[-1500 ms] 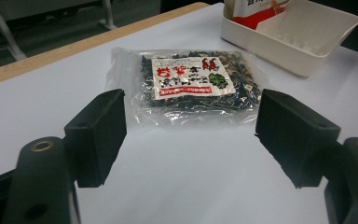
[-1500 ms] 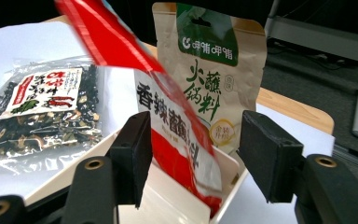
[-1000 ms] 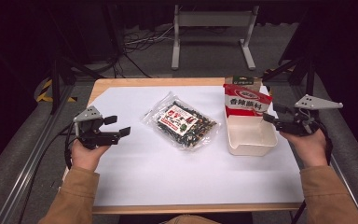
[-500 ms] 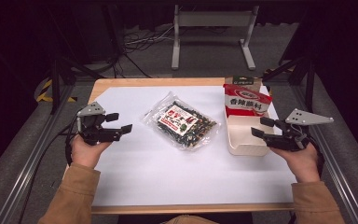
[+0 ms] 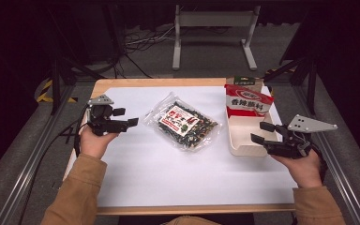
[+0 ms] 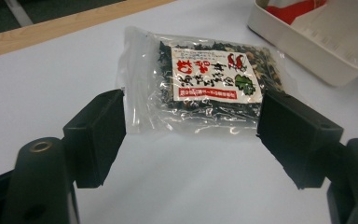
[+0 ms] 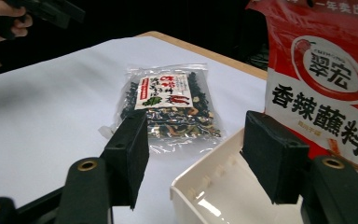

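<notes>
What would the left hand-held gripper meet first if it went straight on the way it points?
Most likely the clear packet of dried food. It lies flat on the white sheet, centred between the open jaws of the left hand-held gripper. The white tray sits farther off to one side.

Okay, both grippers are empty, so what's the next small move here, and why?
Probably ease the left gripper forward to the clear plastic packet of dark dried mix: its fingers stand open, facing the packet lying flat outside the white plastic tray.
</notes>
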{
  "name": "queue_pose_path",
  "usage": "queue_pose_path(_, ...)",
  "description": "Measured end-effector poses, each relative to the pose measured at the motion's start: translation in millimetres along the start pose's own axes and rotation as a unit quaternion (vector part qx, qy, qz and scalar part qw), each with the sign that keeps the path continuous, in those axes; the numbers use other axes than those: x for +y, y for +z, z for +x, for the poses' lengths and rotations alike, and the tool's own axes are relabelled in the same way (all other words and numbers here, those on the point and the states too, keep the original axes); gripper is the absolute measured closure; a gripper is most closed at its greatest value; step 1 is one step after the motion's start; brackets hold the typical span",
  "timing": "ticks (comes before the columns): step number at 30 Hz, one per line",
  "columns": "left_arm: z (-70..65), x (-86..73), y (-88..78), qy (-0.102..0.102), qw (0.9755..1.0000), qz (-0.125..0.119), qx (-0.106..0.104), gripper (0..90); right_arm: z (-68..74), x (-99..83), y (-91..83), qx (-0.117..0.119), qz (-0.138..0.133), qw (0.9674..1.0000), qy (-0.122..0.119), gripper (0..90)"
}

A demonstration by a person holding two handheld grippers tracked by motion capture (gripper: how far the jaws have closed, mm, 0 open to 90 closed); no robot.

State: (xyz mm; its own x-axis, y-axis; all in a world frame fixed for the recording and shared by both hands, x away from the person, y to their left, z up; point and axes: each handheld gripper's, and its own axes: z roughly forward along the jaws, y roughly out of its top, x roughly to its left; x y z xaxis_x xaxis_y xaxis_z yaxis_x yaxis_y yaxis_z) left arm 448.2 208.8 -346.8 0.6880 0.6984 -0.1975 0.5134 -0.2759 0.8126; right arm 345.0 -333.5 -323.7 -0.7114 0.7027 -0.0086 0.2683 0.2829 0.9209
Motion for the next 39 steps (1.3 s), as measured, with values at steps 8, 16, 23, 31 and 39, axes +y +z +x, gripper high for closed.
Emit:
queue_pose_path(8, 21.1, -1.7, 20.9, -0.049, 0.9988, -0.003, 0.011, 19.1, 9.5, 0.0, 9.9, 0.022, 0.006, 0.9996, -0.013, 40.0)
queue_pose_path(16, 22.0, -0.4, 46.6, -0.062, 0.9977, 0.001, 0.029, 16.8, 15.1, -1.2, 16.1, 0.034, 0.01, 0.9992, -0.015, 39.5)
queue_pose_path(23, 28.6, -4.4, 70.8, -0.099, 0.995, 0.007, 0.013, 19.1, 17.4, -6.4, 17.7, 0.034, 0.017, 0.9992, -0.012, 39.2)
queue_pose_path(31, 28.1, -9.1, 94.5, -0.121, 0.9925, 0.022, 0.002, 25.7, 19.9, -10.5, 19.7, 0.036, 0.024, 0.999, -0.008, 38.8)
queue_pose_path(39, 32.2, -15.6, 112.9, -0.144, 0.9892, 0.031, 0.002, 27.5, 20.3, -13.2, 21.8, 0.041, 0.026, 0.9988, -0.006, 38.5)
